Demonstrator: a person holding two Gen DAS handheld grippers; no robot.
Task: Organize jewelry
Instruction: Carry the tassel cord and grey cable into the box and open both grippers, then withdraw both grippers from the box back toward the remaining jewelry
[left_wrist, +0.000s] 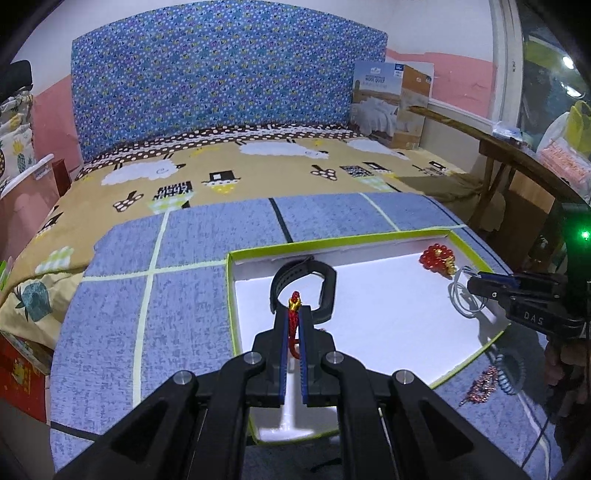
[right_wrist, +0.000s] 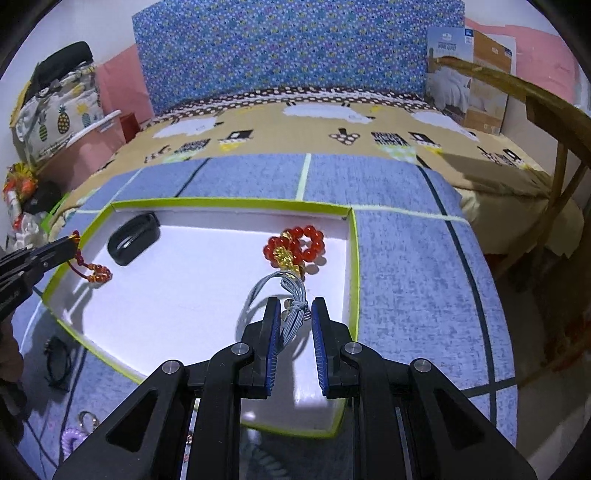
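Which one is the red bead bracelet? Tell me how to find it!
Look at the white tray with the green rim, lying on the blue mat. Go to its far right corner: the bead bracelet lies there, just beyond the grey cord. It is the only ring of shiny round red beads, with a gold charm, unlike the black band or the thin red string.

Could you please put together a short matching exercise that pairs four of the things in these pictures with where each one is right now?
Things:
1. red cord bracelet
2. black watch
3. red bead bracelet
4. grey cord

Places:
A. lying in the tray's far left corner
B. between the open fingers of the right tool
C. clamped in the left tool
D. lying near the tray's far right corner

Pairs: 1-C, 2-A, 3-D, 4-B
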